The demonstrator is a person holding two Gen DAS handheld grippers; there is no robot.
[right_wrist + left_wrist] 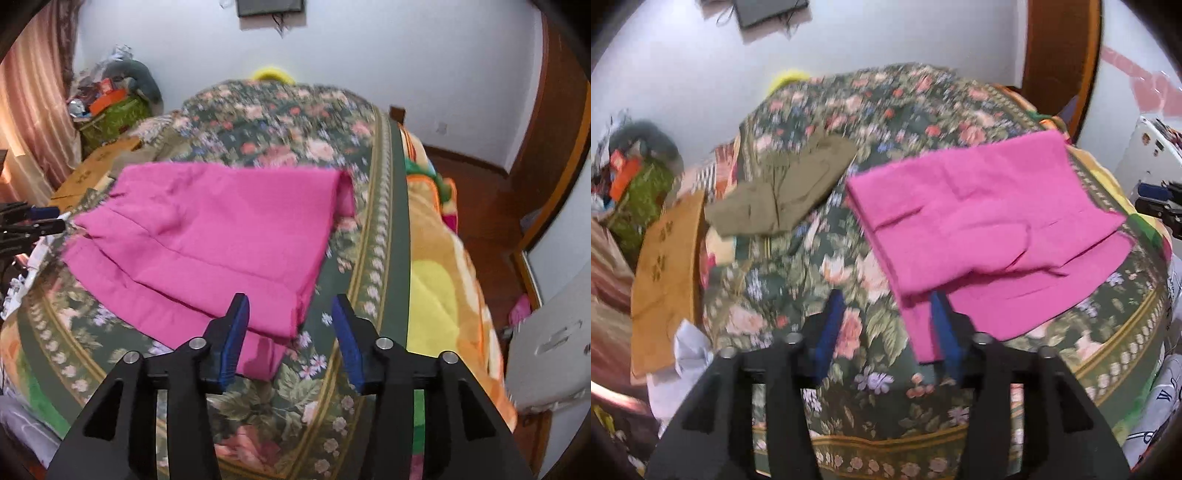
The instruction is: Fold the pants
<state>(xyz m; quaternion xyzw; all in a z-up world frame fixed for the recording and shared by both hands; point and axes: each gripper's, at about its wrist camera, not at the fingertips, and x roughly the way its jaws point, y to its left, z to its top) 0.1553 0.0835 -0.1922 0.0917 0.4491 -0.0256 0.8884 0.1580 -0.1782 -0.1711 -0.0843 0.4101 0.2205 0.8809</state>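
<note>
Pink pants (990, 229) lie folded in layers on a bed covered with a floral bedspread (820, 369), seen from both wrist cameras. In the left wrist view the pants fill the 1 to 3 o'clock part of the bedspread, and the left tongs (886, 325) hang above the bed at 6 o'clock with their blue fingers (831, 325) wide apart, gripping nothing; the near corner of the pink cloth shows just beside the right-hand finger, though contact cannot be told through the blur. A second, olive-green garment (783, 192) lies spread at 10 o'clock, well apart from the pink pants, with a cardboard box (668, 273) off the bed's edge at 9 o'clock. In the right wrist view the right tongs (290, 325) also stand spread and hold nothing, poised over the pants' near edge (221, 236). An orange-and-yellow blanket (443, 280) hangs along the bed's side at 3 o'clock.
</note>
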